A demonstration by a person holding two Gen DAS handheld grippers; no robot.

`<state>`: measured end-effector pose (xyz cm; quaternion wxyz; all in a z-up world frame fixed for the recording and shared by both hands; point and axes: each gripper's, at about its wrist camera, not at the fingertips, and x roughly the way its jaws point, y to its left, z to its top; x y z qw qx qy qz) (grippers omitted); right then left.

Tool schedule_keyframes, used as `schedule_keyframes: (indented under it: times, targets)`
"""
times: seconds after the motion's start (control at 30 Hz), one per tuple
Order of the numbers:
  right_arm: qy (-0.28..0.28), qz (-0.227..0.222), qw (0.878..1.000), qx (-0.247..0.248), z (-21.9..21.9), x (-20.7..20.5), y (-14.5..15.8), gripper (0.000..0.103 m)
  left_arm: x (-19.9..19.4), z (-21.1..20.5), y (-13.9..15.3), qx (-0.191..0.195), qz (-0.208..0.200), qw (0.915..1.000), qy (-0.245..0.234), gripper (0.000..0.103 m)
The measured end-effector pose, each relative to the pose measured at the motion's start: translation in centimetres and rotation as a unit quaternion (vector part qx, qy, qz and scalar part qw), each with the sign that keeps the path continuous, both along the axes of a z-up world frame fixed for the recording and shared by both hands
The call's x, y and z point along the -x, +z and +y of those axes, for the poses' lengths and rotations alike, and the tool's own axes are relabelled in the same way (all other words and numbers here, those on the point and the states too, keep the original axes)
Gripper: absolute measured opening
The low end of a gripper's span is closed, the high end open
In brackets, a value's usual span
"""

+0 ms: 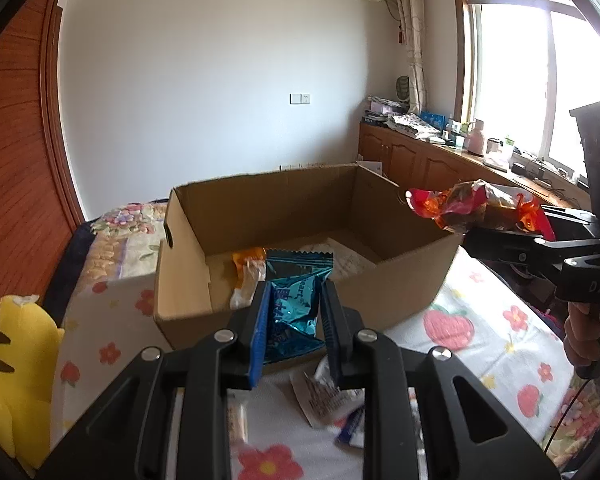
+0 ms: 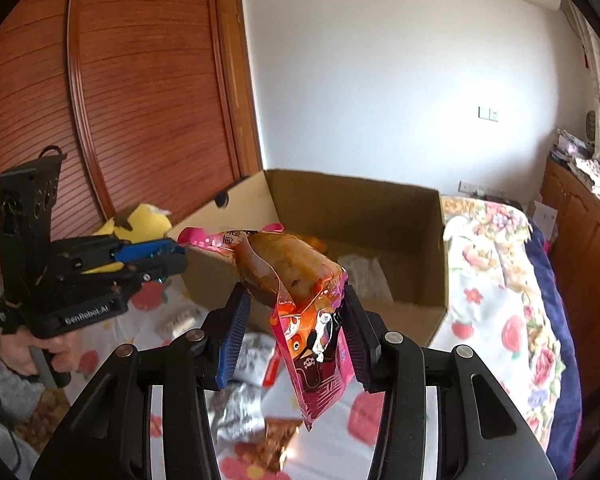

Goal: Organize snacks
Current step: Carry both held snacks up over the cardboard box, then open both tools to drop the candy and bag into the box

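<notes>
Left wrist view: my left tongs (image 1: 296, 312) pinch a teal snack packet (image 1: 294, 304) by its lower half, its crimped top standing up past the tips.
Why held so: I judge a grip low on the packet keeps it steady while I carry it over the near wall of the cardboard box (image 1: 400, 280).
Box from left tongs: just ahead of the tips, open top toward me; an orange-and-white packet (image 1: 248, 276) already lies inside.
Right wrist view: my right tongs (image 2: 296, 320) clamp a pink-and-orange snack pouch (image 2: 300, 300) across its middle, both ends free, one end drooping toward me.
Box from right tongs: ahead and slightly below, with the pouch's far end over its near corner.
Bed: loose wrappers (image 2: 244, 400) lie on the flowered sheet (image 1: 480, 340) under both tongs, not yet gathered.
Next, as I judge: both snacks go into the box.
</notes>
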<state>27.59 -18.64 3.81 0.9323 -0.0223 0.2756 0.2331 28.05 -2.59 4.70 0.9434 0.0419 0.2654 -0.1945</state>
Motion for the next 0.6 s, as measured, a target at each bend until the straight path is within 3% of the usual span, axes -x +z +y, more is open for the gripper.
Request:
schedule_keyframes:
  times: [0.27,0.6]
  targets:
    - [0.007,-0.016,1.000,-0.017,0.6,-3.6,0.2,0.046,-3.0,0.0,1.1,-0.002,-0.024,0.9997,0.011,0.022]
    - [0.001,-0.009,1.000,-0.027,0.6,-8.3,-1.9,0.046,-7.2,0.7,0.5,0.015,-0.017,0.9996,0.018,0.022]
